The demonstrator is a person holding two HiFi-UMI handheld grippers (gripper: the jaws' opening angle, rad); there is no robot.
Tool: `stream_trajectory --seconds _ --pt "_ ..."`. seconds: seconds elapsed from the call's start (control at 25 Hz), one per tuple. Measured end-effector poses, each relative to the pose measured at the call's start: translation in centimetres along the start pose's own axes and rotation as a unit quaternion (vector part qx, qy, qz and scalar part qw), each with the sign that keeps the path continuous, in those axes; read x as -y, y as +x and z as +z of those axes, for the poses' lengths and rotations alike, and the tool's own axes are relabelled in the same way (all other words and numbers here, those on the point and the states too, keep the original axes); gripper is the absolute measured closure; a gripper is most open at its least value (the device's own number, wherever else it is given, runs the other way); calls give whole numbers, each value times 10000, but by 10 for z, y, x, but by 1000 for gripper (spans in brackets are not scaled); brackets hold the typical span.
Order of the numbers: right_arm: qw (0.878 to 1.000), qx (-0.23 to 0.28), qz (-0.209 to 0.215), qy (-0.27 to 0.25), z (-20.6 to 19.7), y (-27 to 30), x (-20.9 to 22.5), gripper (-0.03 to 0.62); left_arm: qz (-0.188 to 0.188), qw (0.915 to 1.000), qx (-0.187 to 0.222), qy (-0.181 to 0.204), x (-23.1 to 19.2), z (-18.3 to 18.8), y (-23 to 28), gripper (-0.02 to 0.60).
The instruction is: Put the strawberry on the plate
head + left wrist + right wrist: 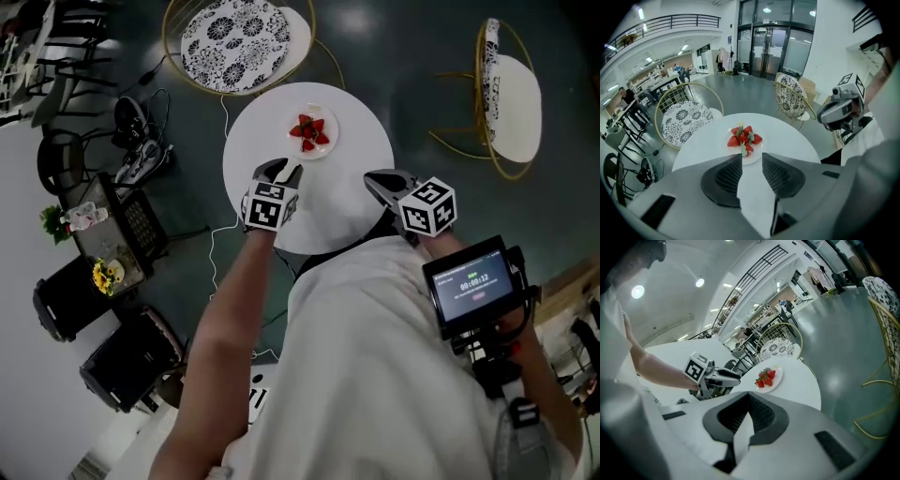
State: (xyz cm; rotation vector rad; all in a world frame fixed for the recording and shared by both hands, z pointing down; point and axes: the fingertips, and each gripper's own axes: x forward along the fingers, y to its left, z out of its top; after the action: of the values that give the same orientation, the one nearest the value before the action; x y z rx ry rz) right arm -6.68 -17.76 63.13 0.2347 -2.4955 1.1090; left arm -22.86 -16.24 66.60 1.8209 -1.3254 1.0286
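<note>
While little writing is legible anywhere, each gripper carries a cube of black-and-white square markers. The small screen (pixel 472 283) mounted behind the right gripper (pixel 375 180) shows a green bar and a row of digits too small to read with certainty. No brand or label can be read on the tableware.

Task item: the strawberries (pixel 309 131), several, red with green caps, lie heaped together on the white plate (pixel 330 120). The plate sits toward the far side of the round white table (pixel 361 150).

The left gripper (pixel 284 169) hangs over the table just short of the plate's near rim. Its jaws are spread with nothing between them. Its own view shows bare tabletop through the gap and the plate just beyond the tips.

The right gripper is over the table's near right part, apart from the plate. In its own view the two pads meet at the tips, with nothing caught there.

View differences:
- The head view alone shows the screen and a dark shelf (pixel 112 234) with yellow flowers on the floor at left.
- The left gripper view adds glass entrance doors (pixel 768 44) and a balcony railing (pixel 670 21), and shows the right gripper from the side.
- The right gripper view shows the left gripper from the side, with the forearm behind it.
</note>
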Motion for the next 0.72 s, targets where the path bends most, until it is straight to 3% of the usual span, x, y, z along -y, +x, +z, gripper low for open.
stream_trajectory --seconds 0.32,0.52,0.72 --pt "9991 -70 38 -410 22 5 -7 586 223 9984 467 -236 -2 5 -30 480" --pt "9971 -35 -68 -753 18 19 -55 586 44 9904 1194 -700 -5 -20 -79 523" --pt "9965 192 -45 -811 33 15 -83 586 -56 9837 1640 -733 10 -25 -110 571"
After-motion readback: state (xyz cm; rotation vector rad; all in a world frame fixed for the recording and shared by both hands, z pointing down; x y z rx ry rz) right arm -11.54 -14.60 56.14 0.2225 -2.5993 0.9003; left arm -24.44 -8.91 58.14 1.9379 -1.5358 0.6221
